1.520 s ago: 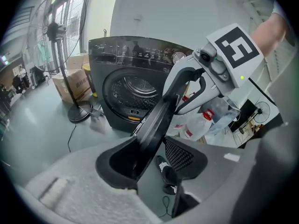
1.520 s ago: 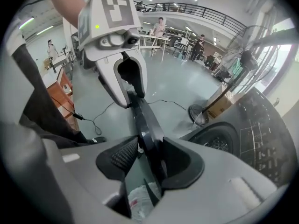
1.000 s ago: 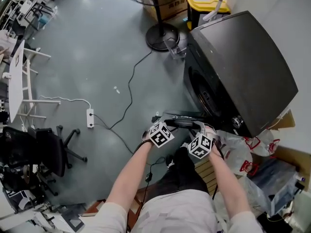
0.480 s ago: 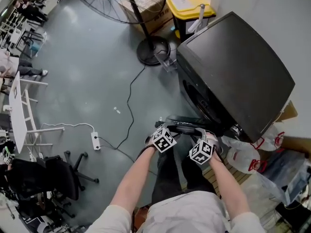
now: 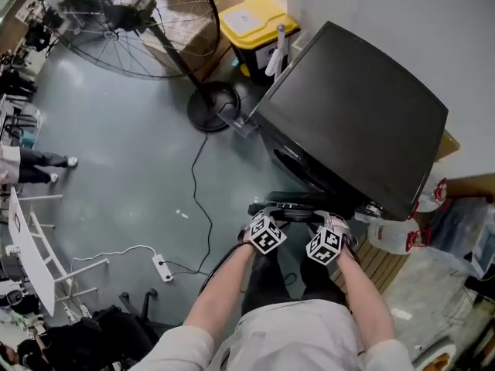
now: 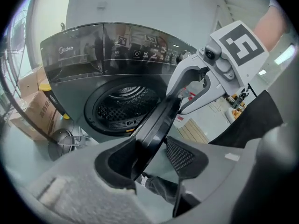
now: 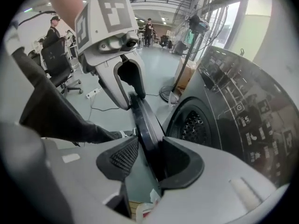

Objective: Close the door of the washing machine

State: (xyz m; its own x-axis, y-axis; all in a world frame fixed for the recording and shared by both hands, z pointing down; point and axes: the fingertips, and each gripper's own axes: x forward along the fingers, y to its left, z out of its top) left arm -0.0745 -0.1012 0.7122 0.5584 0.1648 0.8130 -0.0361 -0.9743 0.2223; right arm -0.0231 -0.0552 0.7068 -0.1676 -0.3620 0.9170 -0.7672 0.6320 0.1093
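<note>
The dark front-loading washing machine (image 5: 356, 122) stands at the upper right, and its round door (image 5: 298, 207) hangs partly open in front of it. My left gripper (image 5: 267, 211) and right gripper (image 5: 329, 216) both straddle the door's rim from above. In the left gripper view the door (image 6: 156, 125) passes between my left gripper's (image 6: 149, 157) jaws and leans on the left pad, clear of the other. The drum opening (image 6: 124, 106) shows behind. In the right gripper view the door (image 7: 142, 120) rests against my right gripper's (image 7: 152, 160) right pad, with a gap on the left.
A standing fan (image 5: 128, 25) with a round base (image 5: 210, 107) is at the upper left. A yellow bin (image 5: 251, 22) sits behind the machine. A cable (image 5: 193, 184) and power strip (image 5: 162, 267) lie on the floor. Plastic bags (image 5: 398, 234) crowd the right.
Both grippers have moved with the door's rim toward the machine's front. The door has swung narrower, and less of the drum opening shows in the head view.
</note>
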